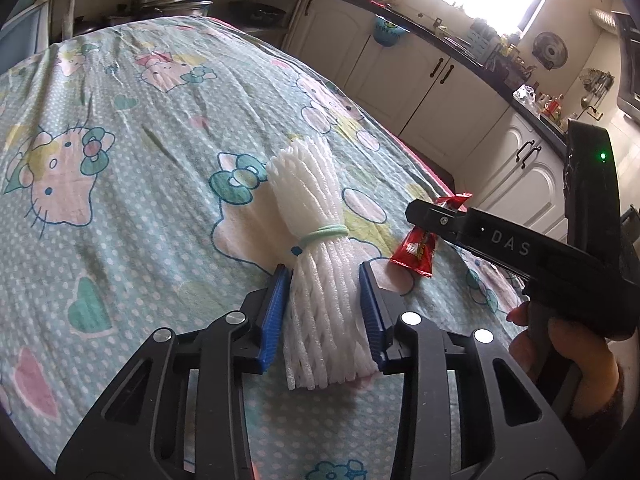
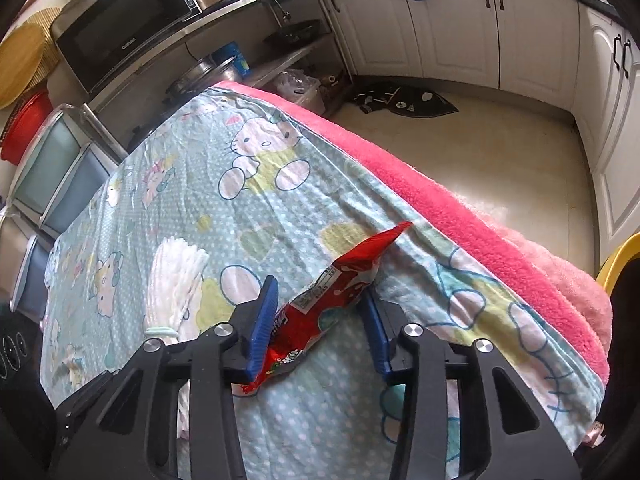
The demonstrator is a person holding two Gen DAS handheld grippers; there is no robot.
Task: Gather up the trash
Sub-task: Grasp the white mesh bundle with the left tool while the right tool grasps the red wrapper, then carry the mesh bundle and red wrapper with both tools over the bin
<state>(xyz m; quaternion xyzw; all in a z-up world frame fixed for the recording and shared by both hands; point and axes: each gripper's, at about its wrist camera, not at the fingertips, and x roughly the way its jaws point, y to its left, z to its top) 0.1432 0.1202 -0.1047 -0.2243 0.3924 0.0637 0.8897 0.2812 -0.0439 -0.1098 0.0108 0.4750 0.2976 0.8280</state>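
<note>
A bundle of white foam fruit netting, tied with a pale green band, lies on the cartoon-cat bedsheet. My left gripper straddles its near end, and both blue pads touch its sides. To the right lies a red snack wrapper under a black finger of the other gripper, which a hand holds. In the right wrist view my right gripper is shut on that red wrapper, which runs slantwise between the pads. The foam bundle lies to its left.
The sheet covers a raised surface over a pink blanket at its right edge. Beyond it are a bare floor, white cabinets, a dark mat, and a shelf with a microwave. A yellow rim shows far right.
</note>
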